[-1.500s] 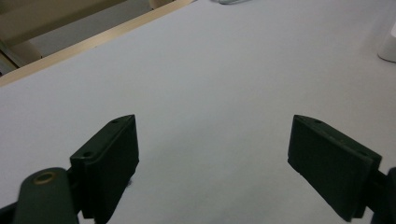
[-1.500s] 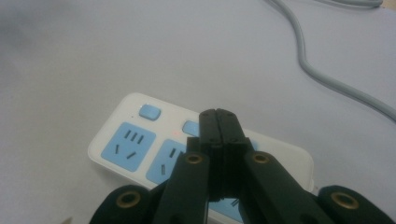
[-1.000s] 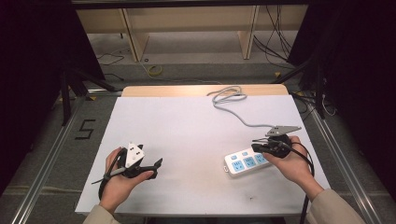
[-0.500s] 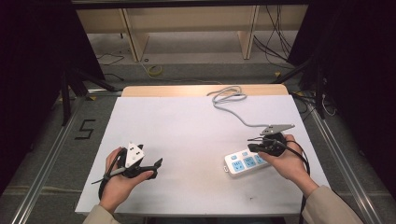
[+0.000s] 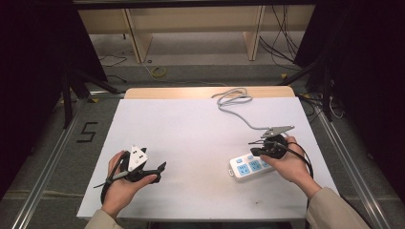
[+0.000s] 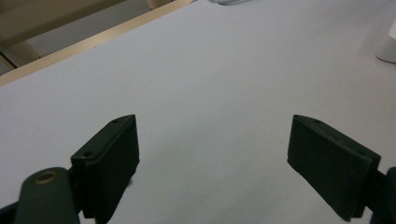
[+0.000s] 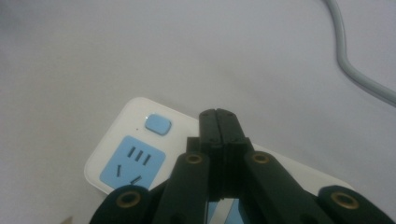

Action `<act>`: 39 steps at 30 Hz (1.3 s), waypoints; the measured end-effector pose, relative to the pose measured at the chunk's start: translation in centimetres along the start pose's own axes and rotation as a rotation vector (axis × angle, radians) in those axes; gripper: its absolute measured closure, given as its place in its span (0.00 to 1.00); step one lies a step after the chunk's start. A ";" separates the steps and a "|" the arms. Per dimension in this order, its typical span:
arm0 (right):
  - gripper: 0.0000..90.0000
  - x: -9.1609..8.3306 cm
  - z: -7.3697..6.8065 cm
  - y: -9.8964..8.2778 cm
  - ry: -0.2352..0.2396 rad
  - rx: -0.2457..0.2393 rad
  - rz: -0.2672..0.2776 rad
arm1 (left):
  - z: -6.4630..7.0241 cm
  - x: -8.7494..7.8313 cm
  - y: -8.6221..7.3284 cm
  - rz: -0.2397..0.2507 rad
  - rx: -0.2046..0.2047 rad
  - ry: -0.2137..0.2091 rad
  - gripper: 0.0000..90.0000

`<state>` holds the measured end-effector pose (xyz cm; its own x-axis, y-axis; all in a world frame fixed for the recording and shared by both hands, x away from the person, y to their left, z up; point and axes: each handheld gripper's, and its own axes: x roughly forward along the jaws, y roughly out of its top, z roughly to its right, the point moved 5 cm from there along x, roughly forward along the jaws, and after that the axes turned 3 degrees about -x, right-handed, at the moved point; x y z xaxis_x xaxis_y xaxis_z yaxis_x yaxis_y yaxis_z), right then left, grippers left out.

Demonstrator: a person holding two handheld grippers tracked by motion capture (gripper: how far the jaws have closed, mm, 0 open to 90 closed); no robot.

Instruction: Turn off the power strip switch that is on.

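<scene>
A white power strip [image 5: 244, 167] with blue sockets lies on the right side of the white table [image 5: 200, 129]. Its grey cable [image 5: 237, 106] runs off toward the far edge. My right gripper [image 5: 253, 151] hovers just over the strip, jaws shut with nothing between them. In the right gripper view the shut tips [image 7: 223, 115] sit above the strip [image 7: 122, 140], beside its blue button [image 7: 158, 124]. My left gripper [image 5: 161, 167] is held low at the front left, open and empty. The left gripper view has its wide-apart jaws [image 6: 215, 163] over bare table.
The table's wooden far edge [image 5: 191, 92] borders a floor with shelving legs and loose cables. A corner of the strip [image 6: 388, 44] peeks in at the right of the left gripper view. The grey cable [image 7: 346, 63] curves past on the right in the right gripper view.
My right gripper has crept a little to the left over the power strip. The left gripper has stayed put.
</scene>
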<state>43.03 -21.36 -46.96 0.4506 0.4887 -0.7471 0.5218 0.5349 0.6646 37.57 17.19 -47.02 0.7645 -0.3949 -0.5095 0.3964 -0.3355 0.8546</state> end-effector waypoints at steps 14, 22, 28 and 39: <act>1.00 1.0 -0.1 0.1 -0.008 -0.001 -0.063 | 0.0 0.1 0.0 0.001 0.003 -0.001 0.18; 1.00 1.4 0.0 0.3 0.000 -0.014 -0.100 | 0.1 0.1 0.0 -0.001 0.004 -0.005 0.18; 1.00 1.8 -0.2 0.5 0.000 -0.028 -0.129 | 0.1 0.1 0.0 -0.002 0.006 -0.004 0.18; 1.00 2.3 -0.2 0.6 -0.011 -0.057 -0.160 | 0.1 0.1 0.0 0.001 0.005 -0.004 0.18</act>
<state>44.21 -19.78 -48.26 0.3735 0.3866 -0.8432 0.5455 0.6437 0.5367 37.57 17.09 -47.05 0.7627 -0.3988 -0.5091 0.3928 -0.3397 0.8546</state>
